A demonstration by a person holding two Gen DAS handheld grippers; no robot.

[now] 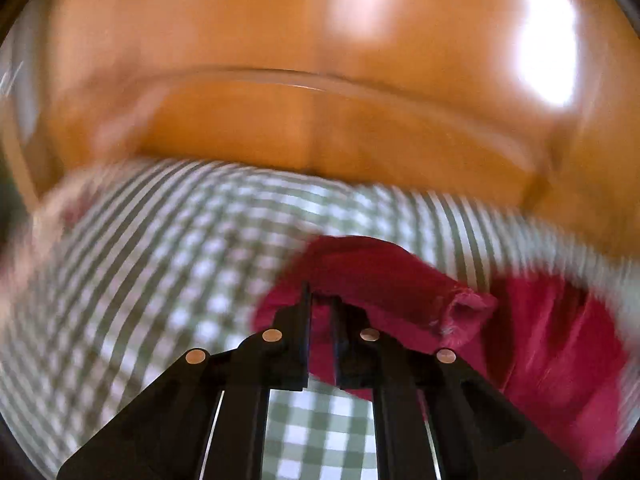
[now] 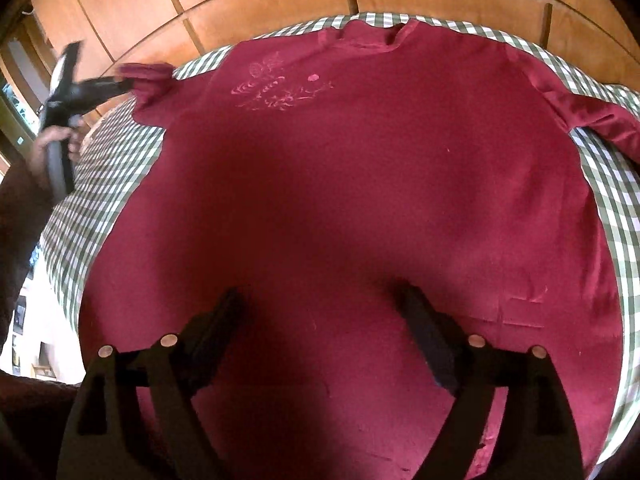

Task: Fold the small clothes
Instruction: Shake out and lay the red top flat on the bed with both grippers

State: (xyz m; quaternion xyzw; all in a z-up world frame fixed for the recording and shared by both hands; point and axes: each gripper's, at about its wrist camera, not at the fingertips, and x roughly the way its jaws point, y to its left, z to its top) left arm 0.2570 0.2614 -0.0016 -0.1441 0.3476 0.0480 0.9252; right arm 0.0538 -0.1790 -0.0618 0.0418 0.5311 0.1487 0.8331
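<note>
1. My left gripper (image 1: pixel 322 300): jaws clamped on a sleeve cuff (image 1: pixel 360 276) of the red shirt (image 2: pixel 340 200).
2. My right gripper (image 2: pixel 324 300): jaws apart, above the hem.
3. Shirt lies flat on the checked table (image 2: pixel 100 168).
4. Step, as I judge: sleeve fold; next, carry the cuff inward.

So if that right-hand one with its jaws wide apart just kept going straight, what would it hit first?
Most likely the red shirt. The right gripper points down at the cloth spread flat over the checked tablecloth, and nothing shows between. How far off the cloth lies is hard to judge.
</note>
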